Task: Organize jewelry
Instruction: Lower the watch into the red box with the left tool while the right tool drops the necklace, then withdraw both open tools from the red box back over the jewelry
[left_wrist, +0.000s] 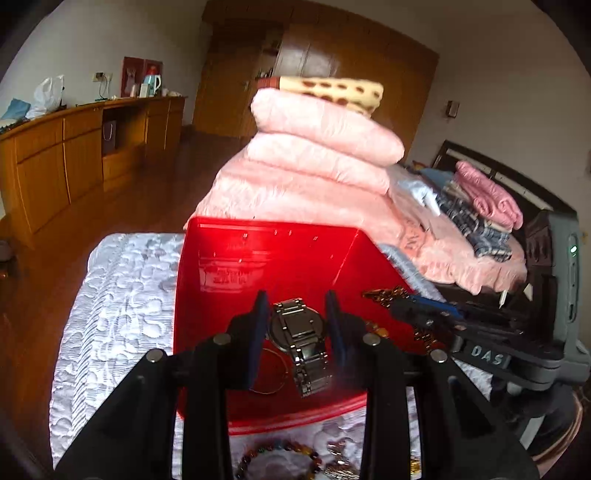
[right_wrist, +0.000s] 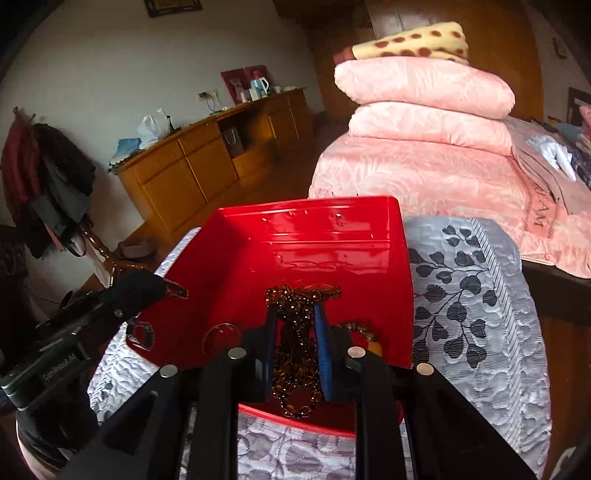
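Observation:
My left gripper (left_wrist: 296, 306) is shut on a silver metal watch (left_wrist: 301, 332), whose band hangs down over the open red box (left_wrist: 258, 251). In the same view my right gripper (left_wrist: 400, 308) reaches in from the right with a brown chain. In the right wrist view my right gripper (right_wrist: 295, 310) is shut on that brown bead necklace (right_wrist: 295, 369), which dangles over the red box (right_wrist: 325, 229). My left gripper (right_wrist: 175, 291) shows at the box's left rim with the watch band (right_wrist: 142, 334) hanging below it. A thin wire hoop (right_wrist: 221, 339) lies in the box.
The box rests on a grey quilted cover (right_wrist: 465, 295). A multicoloured bead bracelet (left_wrist: 277, 456) lies on the quilt in front of the box. Stacked pink bedding (left_wrist: 314, 155) rises behind it. A wooden sideboard (left_wrist: 74, 155) stands at the left wall.

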